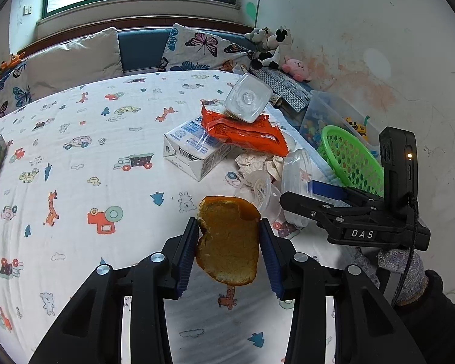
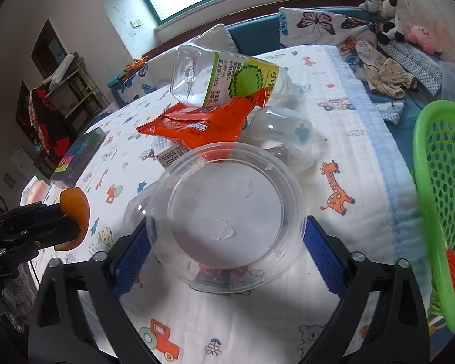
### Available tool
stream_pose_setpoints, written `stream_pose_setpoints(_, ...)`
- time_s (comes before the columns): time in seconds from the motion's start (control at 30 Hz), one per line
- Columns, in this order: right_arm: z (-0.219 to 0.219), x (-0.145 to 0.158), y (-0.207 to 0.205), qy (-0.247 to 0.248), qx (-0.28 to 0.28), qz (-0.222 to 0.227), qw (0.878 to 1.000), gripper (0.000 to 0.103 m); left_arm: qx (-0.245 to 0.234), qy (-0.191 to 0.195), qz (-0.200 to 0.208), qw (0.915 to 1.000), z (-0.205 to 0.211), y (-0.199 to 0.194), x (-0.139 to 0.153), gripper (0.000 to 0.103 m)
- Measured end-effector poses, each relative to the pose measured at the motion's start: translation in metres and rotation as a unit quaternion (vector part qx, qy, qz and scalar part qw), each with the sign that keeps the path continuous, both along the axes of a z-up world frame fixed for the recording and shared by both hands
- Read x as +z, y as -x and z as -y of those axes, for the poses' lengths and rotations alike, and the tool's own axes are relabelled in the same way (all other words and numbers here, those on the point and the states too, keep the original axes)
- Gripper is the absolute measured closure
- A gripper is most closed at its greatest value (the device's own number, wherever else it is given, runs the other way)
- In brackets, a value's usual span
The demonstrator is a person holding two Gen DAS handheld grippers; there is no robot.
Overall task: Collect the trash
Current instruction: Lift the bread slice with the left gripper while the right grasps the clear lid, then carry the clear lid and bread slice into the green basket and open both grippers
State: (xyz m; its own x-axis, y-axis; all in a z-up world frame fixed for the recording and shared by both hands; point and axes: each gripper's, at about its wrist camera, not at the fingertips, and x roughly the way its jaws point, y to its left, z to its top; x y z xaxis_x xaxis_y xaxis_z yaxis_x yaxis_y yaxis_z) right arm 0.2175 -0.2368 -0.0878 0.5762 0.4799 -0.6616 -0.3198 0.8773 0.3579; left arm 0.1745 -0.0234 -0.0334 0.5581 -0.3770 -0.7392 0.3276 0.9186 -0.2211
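Observation:
My left gripper (image 1: 229,242) is shut on a bitten slice of bread (image 1: 229,239) and holds it above the patterned bedsheet (image 1: 75,182); the bread also shows in the right wrist view (image 2: 74,215). My right gripper (image 2: 224,236) is shut on a clear round plastic container (image 2: 227,212), also seen in the left wrist view (image 1: 297,176). Behind lies a trash pile: an orange snack wrapper (image 1: 245,133), a clear bottle (image 1: 247,98) on top of it, a milk carton (image 1: 194,151), crumpled paper (image 1: 257,162) and a small clear cup (image 1: 259,186).
A green mesh basket (image 1: 352,159) stands off the bed's right edge, also at the right of the right wrist view (image 2: 439,197). Pillows (image 1: 75,57), plush toys (image 1: 270,48) and a clear toy bin (image 1: 327,115) lie behind. A dark book (image 2: 79,154) lies on the bed's far side.

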Motion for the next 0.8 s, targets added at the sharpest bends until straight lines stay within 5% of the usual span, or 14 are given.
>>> stream_pose_setpoints(0.8, 0.059, 0.042, 0.054, 0.078, -0.092, 0.057, 0.991, 0.009, -0.050, 0.012, 0.013, 0.9986, 0.057, -0.009, 0.024, 0.063)
